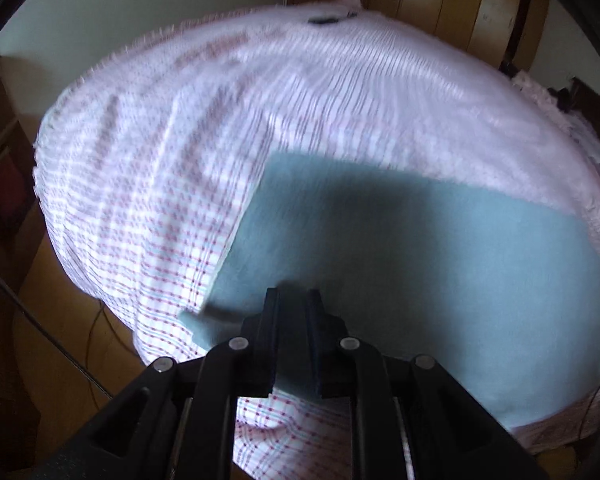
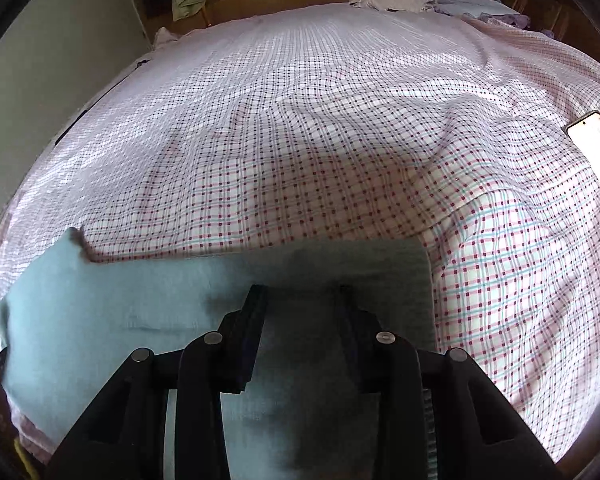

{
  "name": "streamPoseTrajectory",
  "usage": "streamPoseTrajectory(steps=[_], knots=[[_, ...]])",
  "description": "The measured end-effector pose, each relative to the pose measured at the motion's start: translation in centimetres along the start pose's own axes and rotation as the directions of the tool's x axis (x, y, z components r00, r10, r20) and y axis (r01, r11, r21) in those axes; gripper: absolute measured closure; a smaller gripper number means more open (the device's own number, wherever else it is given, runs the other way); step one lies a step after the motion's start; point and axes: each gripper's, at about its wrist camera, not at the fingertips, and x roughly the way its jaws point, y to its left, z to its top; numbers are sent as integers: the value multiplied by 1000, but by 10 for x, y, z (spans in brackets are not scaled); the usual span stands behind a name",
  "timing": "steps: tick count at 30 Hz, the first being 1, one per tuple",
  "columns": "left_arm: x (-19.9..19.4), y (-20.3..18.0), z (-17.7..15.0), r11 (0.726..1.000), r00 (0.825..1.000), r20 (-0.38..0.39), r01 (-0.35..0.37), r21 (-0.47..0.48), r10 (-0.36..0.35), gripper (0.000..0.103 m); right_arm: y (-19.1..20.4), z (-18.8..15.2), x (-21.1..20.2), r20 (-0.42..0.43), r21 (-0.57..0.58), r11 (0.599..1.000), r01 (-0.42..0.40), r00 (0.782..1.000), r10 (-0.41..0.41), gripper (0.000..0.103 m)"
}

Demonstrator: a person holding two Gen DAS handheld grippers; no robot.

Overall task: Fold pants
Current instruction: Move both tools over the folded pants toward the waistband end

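Observation:
The grey-blue pants (image 1: 440,264) lie flat on a bed covered by a pink and white checked sheet (image 1: 148,184). My left gripper (image 1: 294,300) is shut on the pants' near edge, with cloth pinched between its narrow fingers. In the right wrist view the pants (image 2: 112,296) spread to the left and under my right gripper (image 2: 300,296), whose fingers stand apart over the cloth, open. The checked sheet (image 2: 300,152) fills the view beyond. The left wrist view is blurred by motion.
A phone (image 2: 592,134) with a lit screen lies on the sheet at the right. A heap of clothes (image 2: 420,0) sits at the bed's far end. Wooden wardrobes (image 1: 460,4) and a wooden floor (image 1: 40,320) surround the bed.

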Motion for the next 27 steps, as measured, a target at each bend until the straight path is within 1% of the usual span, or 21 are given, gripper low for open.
streamPoseTrajectory(steps=[2, 5, 7, 8, 10, 13, 16, 20, 24, 27], knots=[[3, 2, -1, 1000, 1000, 12, 3, -19, -3, 90, -2, -1, -11, 8, 0, 1000, -28, 1000, 28, 75], [1, 0, 1, 1000, 1000, 6, -11, -7, 11, 90, -12, -8, -33, 25, 29, 998, -56, 998, 55, 73], [-4, -3, 2, 1000, 1000, 10, -24, 7, 24, 90, -19, -15, -45, 38, 43, 996, -72, 997, 70, 66], [-6, -4, 3, 1000, 1000, 14, -25, 11, 24, 90, -23, -20, -52, 43, 55, 995, -83, 996, 81, 64], [-10, -7, 2, 1000, 1000, 15, -14, 15, 14, 90, -32, -32, -65, 48, 88, 990, -109, 993, 105, 59], [-17, -11, 0, 1000, 1000, 18, 5, 16, -5, 90, -42, -50, -76, 51, 131, 984, -121, 992, 115, 53], [-22, -18, -3, 999, 999, 6, 39, 16, -39, 89, -55, -70, -84, 57, 180, 976, -121, 992, 112, 52], [-30, -30, -7, 998, 999, 2, 51, 40, -51, 89, -68, -88, -86, 61, 246, 960, -134, 991, 123, 52], [-35, -41, -13, 996, 998, 1, 66, 64, -66, 84, -71, -98, -78, 51, 283, 946, -156, 988, 148, 52], [-36, -47, -18, 994, 997, -10, 76, 75, -75, 83, -68, -99, -70, 53, 288, 941, -180, 984, 172, 52]])
